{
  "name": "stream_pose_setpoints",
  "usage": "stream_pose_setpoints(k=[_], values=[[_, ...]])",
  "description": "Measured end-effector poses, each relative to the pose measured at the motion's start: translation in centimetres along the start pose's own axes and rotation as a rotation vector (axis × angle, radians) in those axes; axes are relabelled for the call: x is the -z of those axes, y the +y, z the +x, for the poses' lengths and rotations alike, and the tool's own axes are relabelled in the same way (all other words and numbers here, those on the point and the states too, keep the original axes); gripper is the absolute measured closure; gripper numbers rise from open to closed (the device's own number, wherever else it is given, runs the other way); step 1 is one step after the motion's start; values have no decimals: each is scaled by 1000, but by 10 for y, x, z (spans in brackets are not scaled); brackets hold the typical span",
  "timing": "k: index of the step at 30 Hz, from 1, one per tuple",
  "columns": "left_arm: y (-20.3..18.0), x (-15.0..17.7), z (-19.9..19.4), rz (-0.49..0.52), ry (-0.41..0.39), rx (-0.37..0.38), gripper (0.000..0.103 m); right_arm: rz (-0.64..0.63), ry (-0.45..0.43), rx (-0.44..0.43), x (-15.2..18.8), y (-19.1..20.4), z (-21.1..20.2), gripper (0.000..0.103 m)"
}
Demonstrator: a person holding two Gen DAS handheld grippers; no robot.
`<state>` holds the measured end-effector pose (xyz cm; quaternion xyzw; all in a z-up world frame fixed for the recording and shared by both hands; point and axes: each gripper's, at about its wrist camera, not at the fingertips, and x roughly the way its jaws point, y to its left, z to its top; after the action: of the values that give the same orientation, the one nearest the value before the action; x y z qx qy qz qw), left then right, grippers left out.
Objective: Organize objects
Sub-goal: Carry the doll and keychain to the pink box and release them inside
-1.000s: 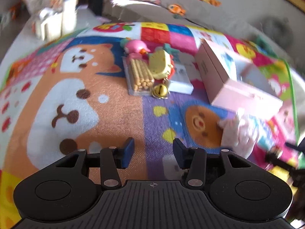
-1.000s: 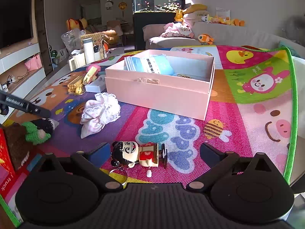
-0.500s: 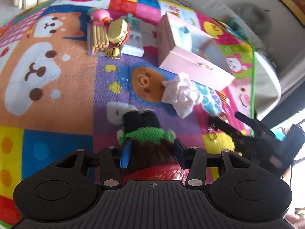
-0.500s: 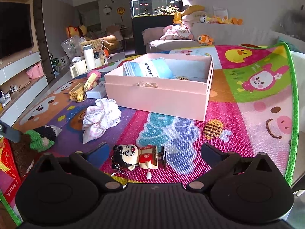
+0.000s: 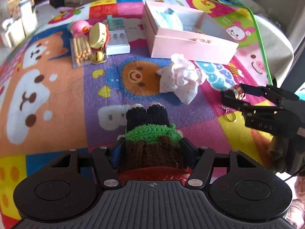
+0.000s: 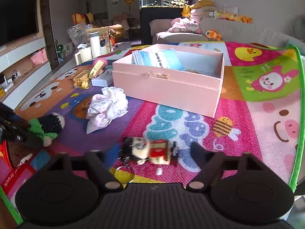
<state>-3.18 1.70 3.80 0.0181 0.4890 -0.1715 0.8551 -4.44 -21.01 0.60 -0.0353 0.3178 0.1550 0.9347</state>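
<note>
left gripper (image 5: 150,149) straddles crochet doll (image 5: 150,133)

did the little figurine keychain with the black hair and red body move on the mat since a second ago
No. In the right wrist view the figurine keychain lies just below the blue lettering on the play mat, as before; the right gripper has just been closing around it.

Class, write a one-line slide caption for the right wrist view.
Right gripper fingers flank a doll keychain on the play mat, before an open pink box.
</note>
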Motion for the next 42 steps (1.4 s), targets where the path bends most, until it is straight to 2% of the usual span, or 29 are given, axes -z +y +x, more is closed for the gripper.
stream_pose_setpoints(k=[5, 10, 14, 17, 19, 22, 26, 29, 30, 32, 35, 37, 40, 42], values=[[-7, 5, -8, 71, -36, 7, 45, -2, -43, -7, 1, 2, -10, 40], [-16, 2, -21, 95, -50, 69, 50, 4, -75, -8, 2, -2, -22, 40], [-24, -17, -36, 93, -93, 118, 53, 44, -111, -2, 2, -14, -35, 40], [-32, -54, -46, 89, -170, 170, 59, 73, -139, 2, 1, -24, -45, 40], [-44, -88, -47, 133, -242, 173, 60, 86, -157, 7, 0, -30, -49, 40], [-62, -143, -29, 172, -287, 178, 60, 109, -184, 14, -3, -37, -55, 40], [-69, -212, 31, 131, -171, 215, 62, 147, -191, 15, -3, -50, -56, 40], [-74, -245, 61, 86, -151, 163, 72, 166, -182, 22, -2, -57, -55, 40], [-78, -252, 75, 89, -153, 143, 81, 172, -179, 23, -1, -60, -53, 40], [-88, -256, 101, 118, -129, 109, 80, 184, -171, 25, -1, -64, -50, 40], [-99, -247, 128, 192, -172, 35, 78, 196, -164, 29, -1, -68, -45, 40], [-95, -241, 139, 218, -165, 7, 78, 196, -163, 26, -1, -69, -44, 40], [-84, -230, 129, 205, -130, 66, 78, 190, -159, 25, -2, -70, -42, 40], [-70, -221, 106, 153, -186, 124, 78, 186, -155, 26, -4, -71, -39, 40]])
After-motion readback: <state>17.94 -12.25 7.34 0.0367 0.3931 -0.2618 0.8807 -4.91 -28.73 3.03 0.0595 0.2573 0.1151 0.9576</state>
